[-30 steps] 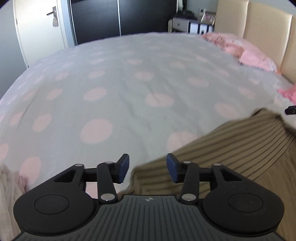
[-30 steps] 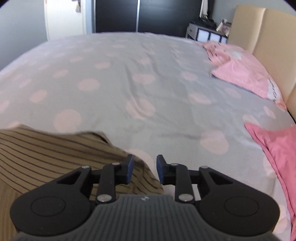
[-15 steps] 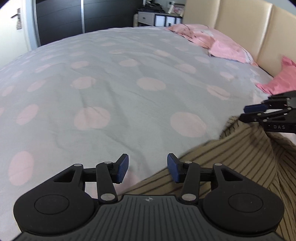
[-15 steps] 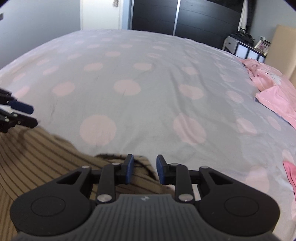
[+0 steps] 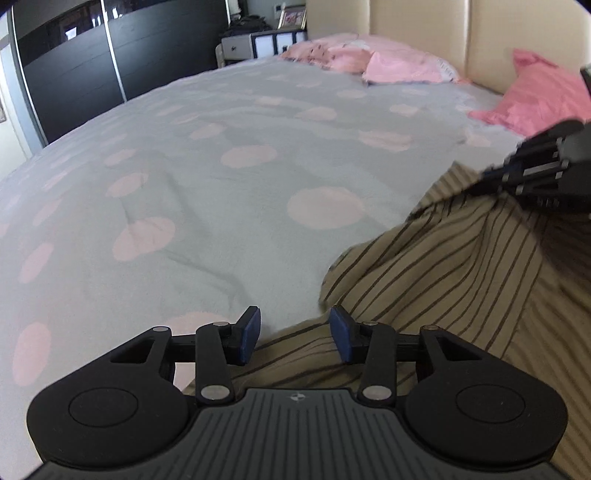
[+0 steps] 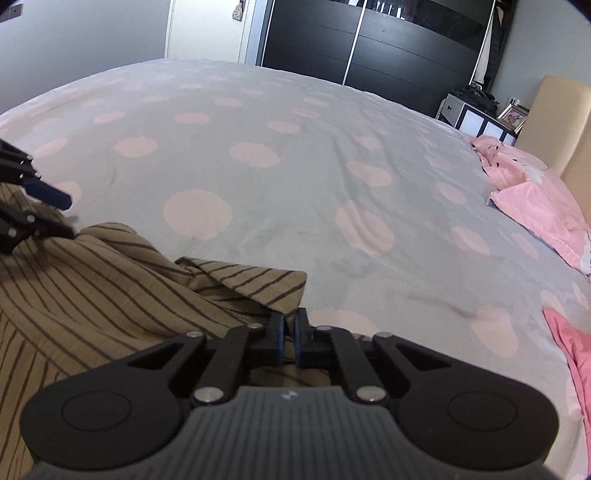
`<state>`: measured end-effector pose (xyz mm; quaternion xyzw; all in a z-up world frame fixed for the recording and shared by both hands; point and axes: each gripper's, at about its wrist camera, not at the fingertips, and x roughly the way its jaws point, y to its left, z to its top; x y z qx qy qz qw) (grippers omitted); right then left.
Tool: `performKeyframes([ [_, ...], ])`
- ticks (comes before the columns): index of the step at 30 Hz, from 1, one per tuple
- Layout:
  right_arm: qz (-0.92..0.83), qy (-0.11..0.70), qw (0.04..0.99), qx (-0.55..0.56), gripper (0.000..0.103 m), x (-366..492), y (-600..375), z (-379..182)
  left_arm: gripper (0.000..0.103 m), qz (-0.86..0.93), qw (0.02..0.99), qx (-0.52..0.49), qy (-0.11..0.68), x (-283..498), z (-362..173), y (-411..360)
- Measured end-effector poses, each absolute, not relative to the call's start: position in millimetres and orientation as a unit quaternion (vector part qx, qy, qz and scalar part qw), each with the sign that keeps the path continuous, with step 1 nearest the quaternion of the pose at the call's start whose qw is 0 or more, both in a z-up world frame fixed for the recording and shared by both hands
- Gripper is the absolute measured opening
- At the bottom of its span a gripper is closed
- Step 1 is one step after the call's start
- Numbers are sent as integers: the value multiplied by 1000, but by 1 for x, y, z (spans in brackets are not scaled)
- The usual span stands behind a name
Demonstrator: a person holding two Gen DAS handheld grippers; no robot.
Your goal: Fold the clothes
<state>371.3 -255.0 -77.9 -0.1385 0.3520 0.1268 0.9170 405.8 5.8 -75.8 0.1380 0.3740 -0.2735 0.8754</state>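
A tan garment with thin dark stripes [image 6: 110, 295] lies rumpled on the near part of the bed, its fabric rising in soft folds. One pointed corner of it [image 6: 273, 286] sticks out flat toward the right, striped side up.

Grey duvet [image 5: 229, 192] with pink dots; pink pillows [image 5: 399, 62] by beige headboard [image 5: 417, 26]; black wardrobe [image 6: 369, 48] behind.

No legible text, labels or numbers anywhere in view.

Black left gripper [image 5: 294, 334], blue-padded jaws, silver screws, ribbed grey body, small round emblem
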Motion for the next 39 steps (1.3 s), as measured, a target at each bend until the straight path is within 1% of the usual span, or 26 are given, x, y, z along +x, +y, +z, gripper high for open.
performKeyframes([
  [1,126,354,917,-133,6,370,-257,-79,48,-274,876,137,372,406,-74,4],
  [2,126,356,917,-128,6,369,-260,-80,51,-273,878,135,370,408,-72,3],
  [4,130,355,918,-116,6,367,-264,-81,51,-271,880,131,366,412,-67,0],
  [5,132,355,919,-110,6,367,-266,-81,49,-270,882,129,365,414,-65,-1],
  [6,133,354,919,-107,6,367,-266,-80,45,-269,883,127,363,415,-62,-3],
  [7,135,354,920,-104,6,367,-267,-79,37,-268,884,125,361,417,-60,-4],
  [8,135,352,920,-104,6,366,-267,-78,23,-267,886,123,359,419,-57,-6],
  [9,136,350,921,-104,6,366,-267,-76,16,-266,887,122,357,421,-55,-7],
  [10,136,344,923,-105,6,366,-267,-73,6,-265,888,120,356,423,-53,-8],
  [14,131,306,937,-100,6,366,-267,-55,2,-261,893,112,348,430,-43,-14],
  [16,130,294,942,-94,6,372,-267,-48,1,-259,896,108,345,433,-38,-17],
  [19,126,299,942,-90,7,387,-265,-47,1,-232,901,144,337,446,-32,-26],
  [23,119,315,939,-77,9,405,-265,-48,2,-206,895,150,366,462,-41,-30],
  [25,114,323,937,-72,13,406,-270,-45,2,-203,894,150,370,462,-44,-30],
  [26,113,325,936,-74,19,404,-273,-42,7,-201,895,153,367,459,-43,-30],
  [27,112,326,936,-76,22,401,-277,-39,10,-200,896,150,366,455,-41,-27],
  [28,110,328,935,-77,22,398,-280,-36,18,-199,898,146,365,450,-38,-24],
  [29,109,333,933,-79,22,392,-286,-32,22,-198,899,141,364,445,-34,-20],
  [33,110,349,927,-82,22,355,-304,-12,23,-194,901,134,363,420,-18,-7],
  [34,111,353,925,-85,23,343,-309,-7,25,-194,900,139,364,411,-14,-3],
  [37,124,375,915,-87,26,303,-320,3,28,-190,900,149,364,377,1,13],
  [39,135,392,906,-86,32,276,-326,7,30,-184,901,143,366,353,11,29],
])
